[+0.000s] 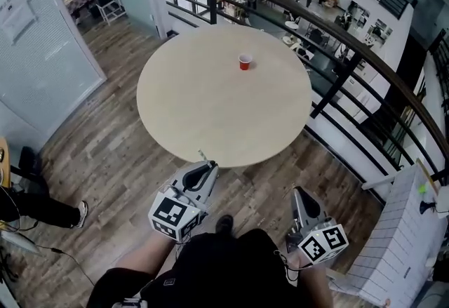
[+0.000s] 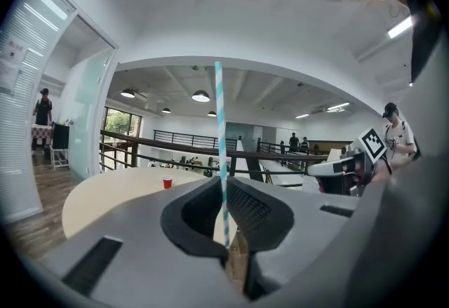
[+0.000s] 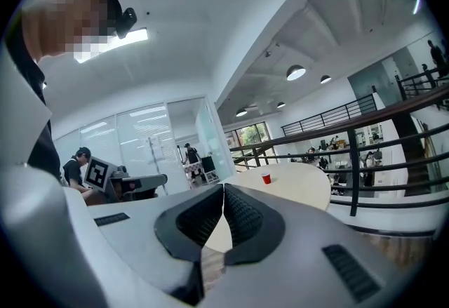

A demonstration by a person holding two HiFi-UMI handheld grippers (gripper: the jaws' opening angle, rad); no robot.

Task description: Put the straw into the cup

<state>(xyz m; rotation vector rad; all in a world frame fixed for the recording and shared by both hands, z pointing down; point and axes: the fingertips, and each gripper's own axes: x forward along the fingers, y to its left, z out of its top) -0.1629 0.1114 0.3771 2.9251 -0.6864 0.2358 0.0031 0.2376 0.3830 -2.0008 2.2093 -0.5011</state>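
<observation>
Head view: a wood-plank floor (image 1: 105, 152) is filling most of the frame. A curved dark metal railing (image 1: 337, 29) is running behind a round pale wooden table (image 1: 210, 110). The person is standing just off the table's near edge with a gripper in each hand, both pointing roughly level toward the tabletop.

The left gripper (image 1: 203, 163) is hovering at the table's near rim. In the left gripper view its jaws are pinching a thin white-and-teal striped drinking straw (image 2: 220, 152) near its lower end. The straw is standing about upright, with most of its length rising free above the pads.

The right gripper (image 1: 297, 193) is hanging over the floor, off the table. In the right gripper view its jaws are pressed together with nothing between them.

A small red plastic-looking cup (image 1: 245, 62) is sitting upright, mouth up, on the far half of the table, well apart from both grippers.

Step, as judged: the straw is being carried and is not yet near the cup.

Risks, as judged:
- The pinch is sitting low, so the long free end may be swaying or pivoting between the pads, making the aim at the narrow mouth poor.
- The cup looks light and nothing is bracing it, so a sideways touch from the straw or a jaw could tip or skid it.
- The gripped end is the lower one, so the jaws themselves may be crowding the rim at insertion.
</observation>
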